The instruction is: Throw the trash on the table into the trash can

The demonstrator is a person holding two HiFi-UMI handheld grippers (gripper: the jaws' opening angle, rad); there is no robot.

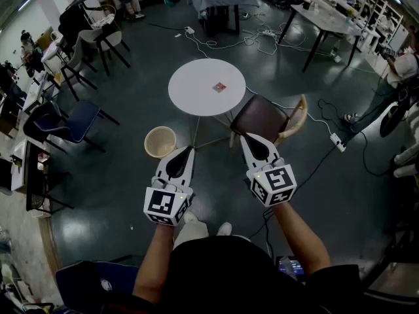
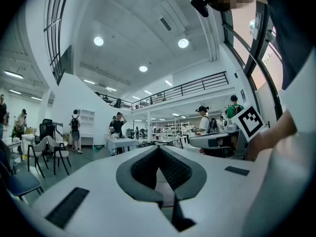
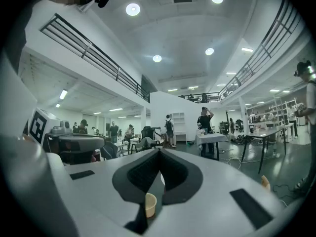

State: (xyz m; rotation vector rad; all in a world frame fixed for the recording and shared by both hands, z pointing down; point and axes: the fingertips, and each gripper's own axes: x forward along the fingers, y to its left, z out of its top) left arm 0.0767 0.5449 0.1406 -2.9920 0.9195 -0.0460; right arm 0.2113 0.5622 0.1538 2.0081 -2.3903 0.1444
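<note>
Your left gripper [image 1: 188, 150] and your right gripper [image 1: 245, 138] are both held out level in front of you, side by side and apart, over the dark floor. Neither is touching anything. In the left gripper view the two jaws meet at their tips [image 2: 159, 149] with nothing clamped between the pads. The right gripper [image 3: 159, 151] looks the same, with its jaws pressed together and empty.

The trash [image 1: 219, 87] is a small square scrap lying near the middle of the round white table [image 1: 193, 91] (too small to tell what it is made of). It sits well ahead of both tools.

The beige trash can [image 1: 148, 144] stands on the floor beside the table's near edge, just ahead of your left gripper. The small beige cup shape low in the right gripper view [image 3: 150, 204] is probably that same can, seen through the gap under the jaws. A brown chair [image 1: 262, 118] stands just beyond your right gripper.
</note>
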